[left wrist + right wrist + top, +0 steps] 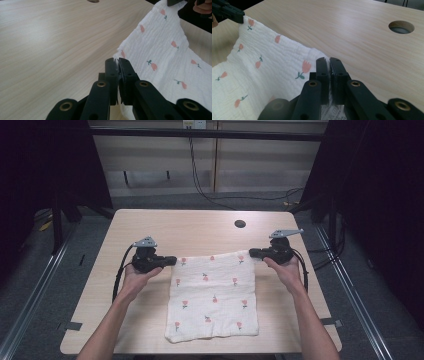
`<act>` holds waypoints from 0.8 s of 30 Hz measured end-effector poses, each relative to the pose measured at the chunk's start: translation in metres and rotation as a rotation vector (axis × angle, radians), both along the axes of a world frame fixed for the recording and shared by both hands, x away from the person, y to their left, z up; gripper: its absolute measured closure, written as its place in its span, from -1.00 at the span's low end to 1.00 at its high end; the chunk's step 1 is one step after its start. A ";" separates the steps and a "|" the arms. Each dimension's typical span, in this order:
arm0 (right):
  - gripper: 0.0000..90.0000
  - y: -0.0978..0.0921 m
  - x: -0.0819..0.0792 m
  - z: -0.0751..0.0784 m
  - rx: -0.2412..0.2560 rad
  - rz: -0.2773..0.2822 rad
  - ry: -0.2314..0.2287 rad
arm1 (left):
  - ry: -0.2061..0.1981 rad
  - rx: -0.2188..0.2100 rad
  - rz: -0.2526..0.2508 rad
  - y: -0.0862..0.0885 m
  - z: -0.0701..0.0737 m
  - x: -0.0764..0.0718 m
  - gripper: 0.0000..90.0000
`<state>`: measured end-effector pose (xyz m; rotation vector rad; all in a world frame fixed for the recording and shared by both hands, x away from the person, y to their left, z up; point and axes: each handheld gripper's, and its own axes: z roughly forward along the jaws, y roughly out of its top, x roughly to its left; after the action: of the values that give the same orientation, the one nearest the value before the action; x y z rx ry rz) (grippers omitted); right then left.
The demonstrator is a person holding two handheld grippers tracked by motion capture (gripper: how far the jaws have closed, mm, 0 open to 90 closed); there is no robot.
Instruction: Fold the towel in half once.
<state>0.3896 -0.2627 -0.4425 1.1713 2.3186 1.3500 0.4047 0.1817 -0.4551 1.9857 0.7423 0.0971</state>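
While each hand-held gripper (172, 260) (252, 253) pinches a far corner, the cloth (214, 295) (tulip-printed) spreads between them.

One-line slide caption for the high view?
Each claw, left and right, pinches a far corner of a white flower-print cloth lying on a wooden table.

Probably a lab recording bay: black curtains (380, 195), metal frame rails (30, 290), one bare table (200, 227).

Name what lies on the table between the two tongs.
The far edge of the white flowered cloth spans from the left tongs to the right tongs, each shut on a corner; see the high view.
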 end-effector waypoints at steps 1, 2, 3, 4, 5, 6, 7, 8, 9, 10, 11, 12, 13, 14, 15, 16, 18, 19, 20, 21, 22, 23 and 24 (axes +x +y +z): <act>0.92 -0.001 0.000 0.002 0.002 -0.001 -0.005 | -0.005 0.002 -0.002 0.000 0.003 0.001 0.93; 0.92 -0.001 0.000 0.005 0.005 -0.003 -0.011 | -0.007 -0.002 -0.003 -0.001 0.005 0.001 0.93; 0.92 -0.002 0.000 0.006 0.003 0.000 -0.014 | -0.012 -0.001 -0.003 -0.001 0.008 0.001 0.93; 0.92 -0.002 0.000 0.008 0.001 -0.002 -0.016 | -0.018 0.003 -0.001 -0.001 0.011 0.002 0.93; 0.92 -0.002 0.000 0.010 0.004 -0.002 -0.019 | -0.027 0.000 -0.001 -0.001 0.015 0.003 0.93; 0.92 -0.002 0.001 0.012 0.007 -0.001 -0.023 | -0.031 -0.001 -0.002 0.000 0.019 0.005 0.93; 0.92 -0.002 0.001 0.014 0.008 0.000 -0.026 | -0.041 -0.002 0.008 0.000 0.022 0.006 0.93; 0.92 -0.002 0.001 0.015 0.011 0.001 -0.029 | -0.046 -0.007 0.011 0.001 0.026 0.008 0.93; 0.92 -0.002 0.002 0.017 0.010 0.003 -0.032 | -0.049 -0.006 0.012 0.001 0.028 0.009 0.93; 0.92 -0.002 0.003 0.018 0.006 0.002 -0.037 | -0.056 -0.007 0.016 0.002 0.031 0.010 0.93; 0.92 -0.002 0.003 0.019 0.008 0.002 -0.040 | -0.062 -0.015 0.015 0.002 0.034 0.011 0.93; 0.92 -0.001 0.003 0.021 0.010 0.002 -0.040 | -0.068 -0.009 0.014 0.002 0.038 0.012 0.93; 0.92 0.000 0.004 0.024 0.007 0.001 -0.045 | -0.077 -0.007 0.013 0.002 0.041 0.013 0.93; 0.92 0.000 0.005 0.026 0.008 -0.001 -0.049 | -0.082 -0.016 0.007 0.002 0.044 0.013 0.93; 0.92 0.000 0.004 0.029 0.010 -0.001 -0.056 | -0.092 -0.030 0.007 0.003 0.046 0.012 0.93; 0.92 0.001 0.004 0.031 0.017 -0.001 -0.065 | -0.095 -0.042 -0.002 0.003 0.047 0.010 0.93; 0.92 0.001 0.002 0.034 0.021 0.010 -0.073 | -0.104 -0.010 -0.012 0.000 0.046 0.005 0.93; 0.92 0.002 0.001 0.034 0.015 0.012 -0.072 | -0.112 0.005 -0.017 0.000 0.045 0.002 0.93; 0.92 0.002 -0.001 0.033 0.009 0.023 -0.071 | -0.113 -0.006 -0.017 0.000 0.045 -0.001 0.93; 0.92 0.003 -0.003 0.032 -0.002 0.039 -0.063 | -0.116 -0.006 -0.014 0.001 0.045 -0.002 0.93; 0.92 0.004 -0.004 0.031 -0.011 0.049 -0.061 | -0.116 -0.010 -0.017 0.002 0.046 -0.005 0.93; 0.92 0.005 -0.008 0.031 -0.022 0.055 -0.060 | -0.121 -0.004 -0.022 0.003 0.046 -0.006 0.93; 0.92 0.005 -0.009 0.031 -0.020 0.057 -0.061 | -0.125 -0.012 -0.025 0.004 0.048 -0.010 0.93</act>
<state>0.3801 -0.2574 -0.4110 1.0509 2.3340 1.3589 0.3949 0.1857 -0.4074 1.9572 0.6361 0.1998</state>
